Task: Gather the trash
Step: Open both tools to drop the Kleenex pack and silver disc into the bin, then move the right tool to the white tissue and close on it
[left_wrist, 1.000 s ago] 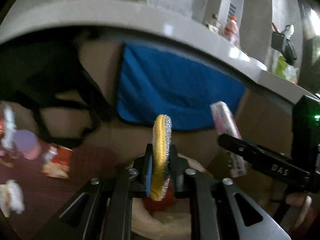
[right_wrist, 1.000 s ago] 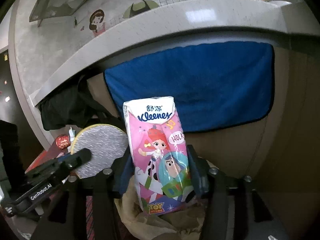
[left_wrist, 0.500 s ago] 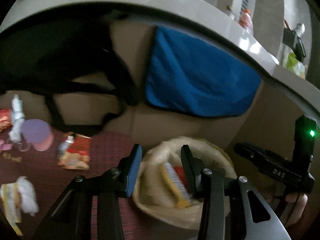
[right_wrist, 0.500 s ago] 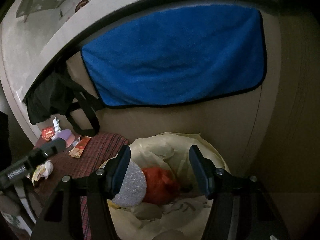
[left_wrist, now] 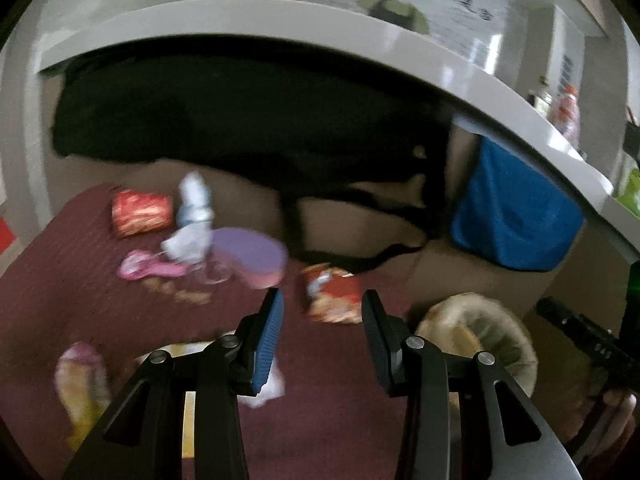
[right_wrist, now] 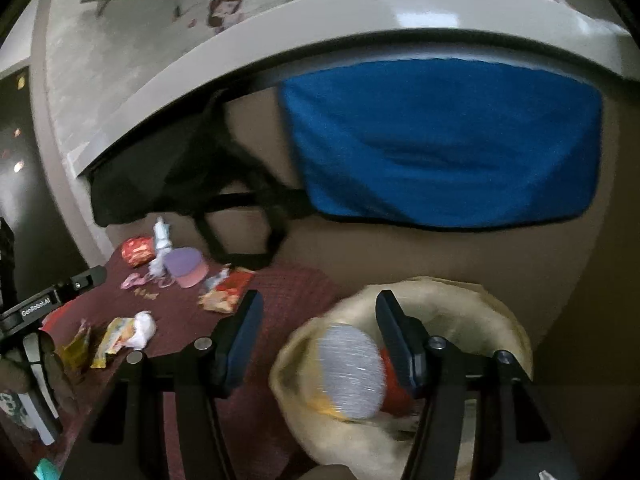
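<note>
The trash still to collect lies on the maroon surface (left_wrist: pixel 340 420): a red-and-orange snack wrapper (left_wrist: pixel 334 294) just ahead of the left gripper (left_wrist: pixel 322 334), whose fingers are spread and hold nothing, with a red crumpled packet (left_wrist: pixel 140 213), a white wad (left_wrist: pixel 192 216), a lilac cap-like piece (left_wrist: pixel 250 254) and a pink scrap (left_wrist: pixel 150 268) farther toward the upper left of that view. The trash bag (right_wrist: pixel 460 312), pale and open-mouthed, sits at the lower right of the right wrist view and already contains a round silver scouring pad (right_wrist: pixel 352 372) and something red beneath it. The right gripper (right_wrist: pixel 320 340) hangs over the bag's rim, fingers likewise spread and empty. The step in hand seems to be reaching for the next piece; the left fingers would need to drop and straddle the wrapper. Motion blur smears most litter, so its labels are unreadable, and the bag's depths are hidden.
</note>
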